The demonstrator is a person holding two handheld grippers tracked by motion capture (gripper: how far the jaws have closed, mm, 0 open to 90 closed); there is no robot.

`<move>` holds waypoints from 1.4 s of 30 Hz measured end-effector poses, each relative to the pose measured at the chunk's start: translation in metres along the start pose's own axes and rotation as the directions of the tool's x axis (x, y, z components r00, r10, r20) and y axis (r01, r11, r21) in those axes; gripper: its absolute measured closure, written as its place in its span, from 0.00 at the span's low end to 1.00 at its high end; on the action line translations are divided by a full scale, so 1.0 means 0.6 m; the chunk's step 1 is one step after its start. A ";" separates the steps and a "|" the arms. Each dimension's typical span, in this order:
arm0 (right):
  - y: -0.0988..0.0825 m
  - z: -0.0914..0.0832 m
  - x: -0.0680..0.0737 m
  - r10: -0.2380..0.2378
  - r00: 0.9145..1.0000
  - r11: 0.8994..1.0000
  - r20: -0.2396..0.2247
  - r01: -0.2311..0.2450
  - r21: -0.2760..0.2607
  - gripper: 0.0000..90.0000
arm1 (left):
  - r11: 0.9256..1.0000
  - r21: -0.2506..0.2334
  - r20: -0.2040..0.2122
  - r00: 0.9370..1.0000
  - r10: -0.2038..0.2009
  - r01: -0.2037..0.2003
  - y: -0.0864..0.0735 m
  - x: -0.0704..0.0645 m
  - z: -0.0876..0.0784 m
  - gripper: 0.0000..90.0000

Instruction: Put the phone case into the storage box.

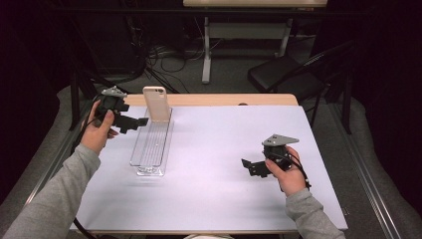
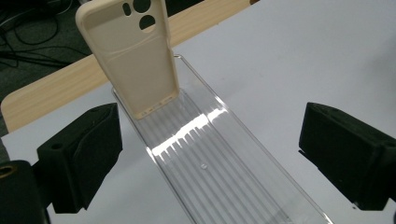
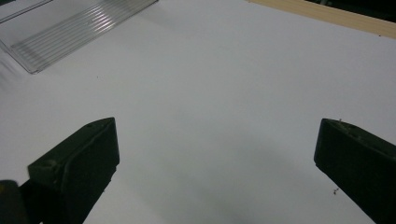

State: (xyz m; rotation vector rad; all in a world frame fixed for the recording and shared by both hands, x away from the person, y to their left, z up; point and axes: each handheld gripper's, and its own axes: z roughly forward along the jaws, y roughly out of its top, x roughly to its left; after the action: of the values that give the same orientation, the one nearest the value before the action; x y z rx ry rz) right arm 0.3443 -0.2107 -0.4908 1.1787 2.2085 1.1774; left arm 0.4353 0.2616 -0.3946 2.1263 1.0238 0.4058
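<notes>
cream phone case [image 1: 155, 103]: upright at the far end of a clear ribbed tray [image 1: 149, 149], leaning on its end wall, on the white table [image 1: 224, 149]; left gripper [image 1: 135, 123]: just left of the case, jaws wide apart, nothing held; right gripper [image 1: 250, 166]: well apart near the right side, jaws spread, empty
</notes>
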 end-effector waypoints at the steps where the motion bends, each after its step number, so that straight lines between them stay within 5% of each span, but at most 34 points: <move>1: 0.000 -0.001 -0.001 0.000 1.000 1.000 -0.001 0.000 -0.001 0.00 | 1.000 -0.004 0.001 1.000 -0.005 0.005 -0.001 -0.002 -0.002 0.07; 11: -0.003 -0.013 -0.006 -0.001 1.000 1.000 -0.001 0.001 -0.003 0.00 | 1.000 -0.023 0.015 1.000 -0.017 0.017 -0.017 -0.016 -0.019 0.07; 22: -0.011 -0.025 -0.009 0.001 1.000 1.000 0.015 -0.001 0.001 0.00 | 0.999 -0.040 0.049 0.998 -0.027 0.029 -0.051 -0.037 -0.004 0.07; 33: -0.017 -0.034 -0.010 0.002 1.000 1.000 0.019 -0.002 -0.006 0.00 | 0.996 -0.084 0.106 0.994 0.010 -0.001 -0.078 -0.083 0.000 0.07; 42: -0.025 -0.038 -0.007 -0.001 1.000 1.000 0.019 0.001 -0.008 0.00 | 0.995 -0.094 0.108 0.993 0.051 -0.041 -0.092 -0.121 0.013 0.07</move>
State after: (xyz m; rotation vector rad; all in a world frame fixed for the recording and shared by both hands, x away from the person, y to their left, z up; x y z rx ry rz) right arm 0.3246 -0.2301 -0.4897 1.1809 2.1882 1.1694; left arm 0.3635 0.2246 -0.4384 2.0690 0.8781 0.3473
